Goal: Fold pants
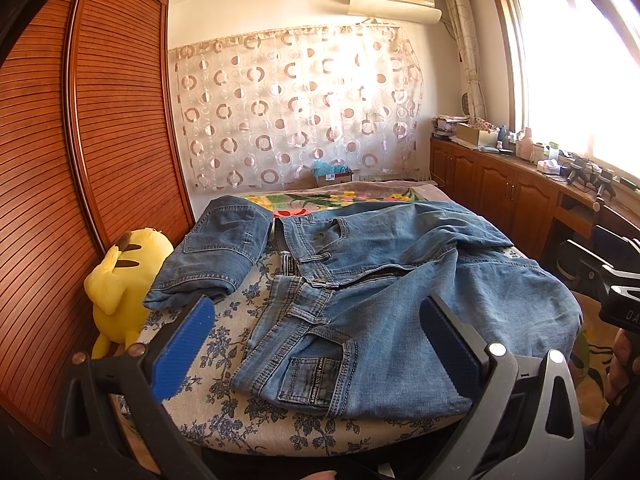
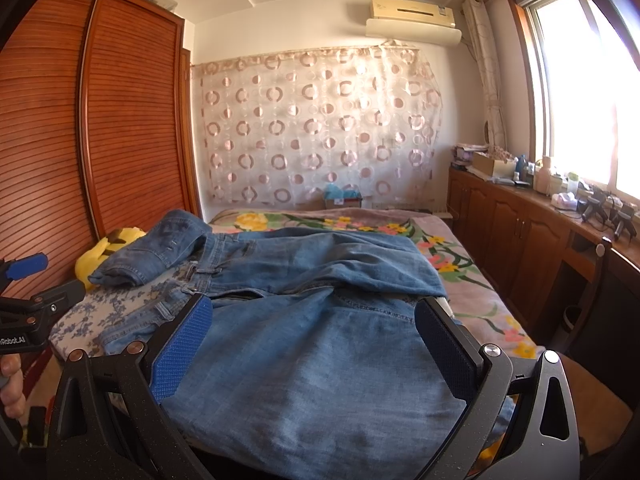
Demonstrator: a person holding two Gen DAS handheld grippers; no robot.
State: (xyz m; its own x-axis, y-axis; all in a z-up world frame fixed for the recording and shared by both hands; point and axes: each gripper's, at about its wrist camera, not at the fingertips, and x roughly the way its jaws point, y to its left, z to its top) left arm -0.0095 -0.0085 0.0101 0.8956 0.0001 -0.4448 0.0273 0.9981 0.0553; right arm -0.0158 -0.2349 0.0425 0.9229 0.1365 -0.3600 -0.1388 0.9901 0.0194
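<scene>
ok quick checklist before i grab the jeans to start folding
1. Left gripper open: ok.
2. Right gripper open: ok.
3. Both free of the cloth: ok, nothing between the pads.
4. Jeans flat: not ok, legs rumpled and overlapping.
5. Waistband in view: ok, by the left gripper.
6. Folded jeans out of the way: ok, apart.
7. Leg hems located: cannot tell.

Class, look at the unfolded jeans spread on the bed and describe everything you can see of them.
The jeans are faded light-blue denim with pale stitching, belt loops, front pockets and a small labelled coin pocket. They lie unfolded and rumpled, front up, fly open, waistband toward the folded jeans, legs crossing the bed to its right edge. Neither open claw touches them.
</scene>
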